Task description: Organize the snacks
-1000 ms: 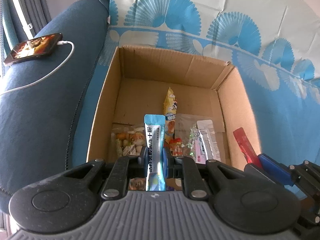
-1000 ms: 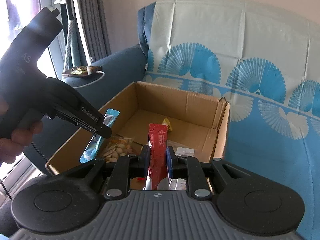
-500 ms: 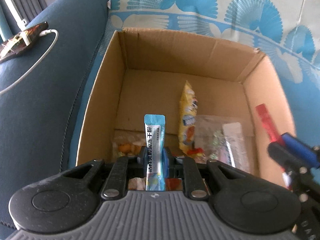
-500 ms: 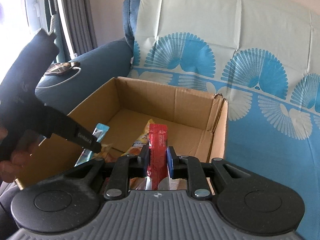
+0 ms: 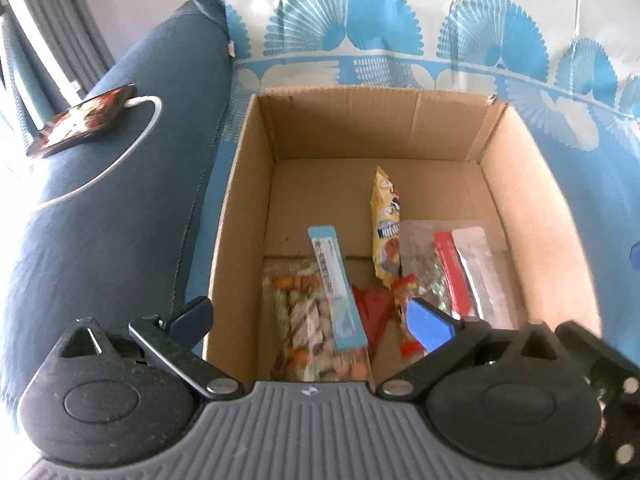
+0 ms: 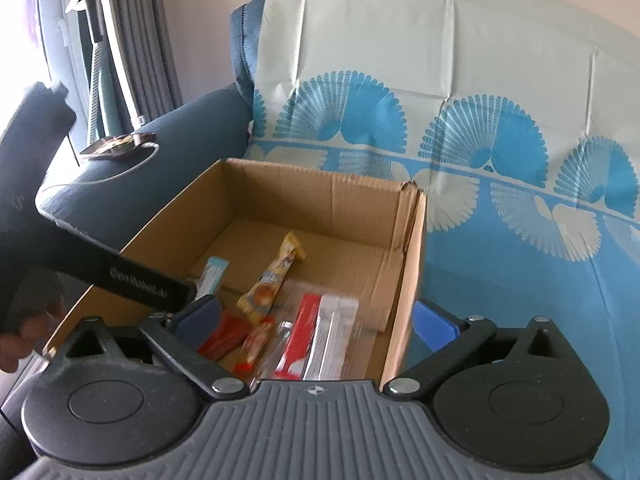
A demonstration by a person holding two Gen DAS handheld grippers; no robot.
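Jaws spread wide on both grippers, L (image 5: 308, 316) & R (image 6: 320, 320), nothing pinched; both over box (image 5: 532, 184) near edge, back half bare.

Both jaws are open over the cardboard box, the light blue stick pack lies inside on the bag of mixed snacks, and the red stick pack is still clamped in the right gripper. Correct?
Not quite. The red stick pack is not clamped: the right wrist view shows the right gripper with jaws spread wide and the pack lying in the cardboard box beside a silver pack. The rest holds: left gripper open, light blue stick pack on the bag of mixed snacks.
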